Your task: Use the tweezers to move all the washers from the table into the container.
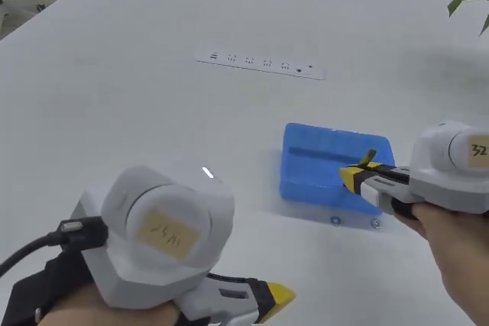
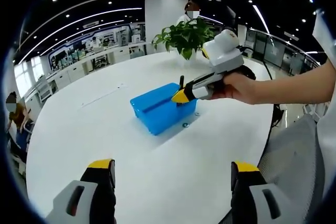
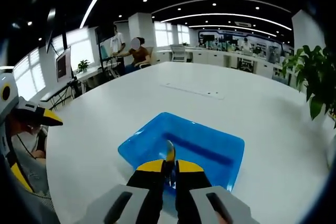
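A blue container [image 1: 321,150] sits on the white table [image 1: 153,112]. My right gripper [image 1: 353,176] hovers over its near right corner, shut on a pair of tweezers [image 1: 369,159] that point into the container. In the right gripper view the tweezers [image 3: 169,151] stick out from the shut jaws [image 3: 169,167] over the container [image 3: 210,148]. Two small washers [image 1: 335,221] [image 1: 375,224] lie on the table just in front of the container. My left gripper [image 1: 275,294] is at the near left; its own view shows it [image 2: 172,170] open and holding nothing.
A white power strip [image 1: 260,65] lies farther back on the table. A potted plant [image 2: 186,35] stands at the far right edge. The left gripper view shows the container [image 2: 157,111] with a washer [image 2: 185,125] beside it, and a person's forearm [image 2: 294,85].
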Demonstrator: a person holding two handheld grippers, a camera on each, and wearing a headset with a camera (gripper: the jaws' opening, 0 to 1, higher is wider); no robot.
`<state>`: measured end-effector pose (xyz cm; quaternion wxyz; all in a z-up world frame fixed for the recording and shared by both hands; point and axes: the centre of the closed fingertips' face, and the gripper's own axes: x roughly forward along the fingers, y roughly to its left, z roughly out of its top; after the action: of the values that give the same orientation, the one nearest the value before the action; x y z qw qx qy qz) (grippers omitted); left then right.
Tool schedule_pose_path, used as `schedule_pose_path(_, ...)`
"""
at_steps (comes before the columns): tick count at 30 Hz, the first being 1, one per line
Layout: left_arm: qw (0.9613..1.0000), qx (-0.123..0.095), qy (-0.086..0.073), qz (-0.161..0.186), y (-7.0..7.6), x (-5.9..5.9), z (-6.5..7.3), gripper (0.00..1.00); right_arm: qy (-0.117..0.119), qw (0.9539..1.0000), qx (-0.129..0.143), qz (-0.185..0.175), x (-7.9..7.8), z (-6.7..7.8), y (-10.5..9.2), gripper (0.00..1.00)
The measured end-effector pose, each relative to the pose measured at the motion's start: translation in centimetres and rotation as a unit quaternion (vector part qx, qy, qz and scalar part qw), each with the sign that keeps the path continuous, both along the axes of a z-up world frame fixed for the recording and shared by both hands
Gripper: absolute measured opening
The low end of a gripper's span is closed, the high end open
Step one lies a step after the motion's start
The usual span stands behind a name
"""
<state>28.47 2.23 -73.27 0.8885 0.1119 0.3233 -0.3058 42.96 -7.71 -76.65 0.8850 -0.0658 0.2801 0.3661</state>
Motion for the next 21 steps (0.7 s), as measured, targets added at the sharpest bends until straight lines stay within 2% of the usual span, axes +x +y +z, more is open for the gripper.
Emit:
schedule_pose_path(4,1.0000,-0.002,0.000,-0.001,-0.1,-0.1,0.1,0.94,0.004,1.0000,0.002,0.001,-0.1,0.1,-0.1,0.03)
schedule_pose_path(10,1.0000,-0.003,-0.002,0.003,0.1,-0.2,0.3,0.94,-0.016,0.9998,0.011,-0.009,-0.4,2.0,-0.6,0.04)
schedule_pose_path(13,1.0000,-0.003,-0.002,0.003,0.1,-0.2,0.3,0.94,-0.008,0.9991,0.039,-0.017,-0.5,2.9,-0.7,0.04)
schedule_pose_path(17,1.0000,-0.002,-0.004,0.000,-0.1,-0.3,0.4,0.94,-0.015,0.9989,0.040,-0.020,-0.8,3.8,-1.1,0.04)
schedule_pose_path(21,1.0000,-0.002,-0.004,-0.002,-0.2,-0.4,0.4,0.94,-0.020,0.9977,0.060,-0.025,-1.5,5.1,-1.2,0.04)
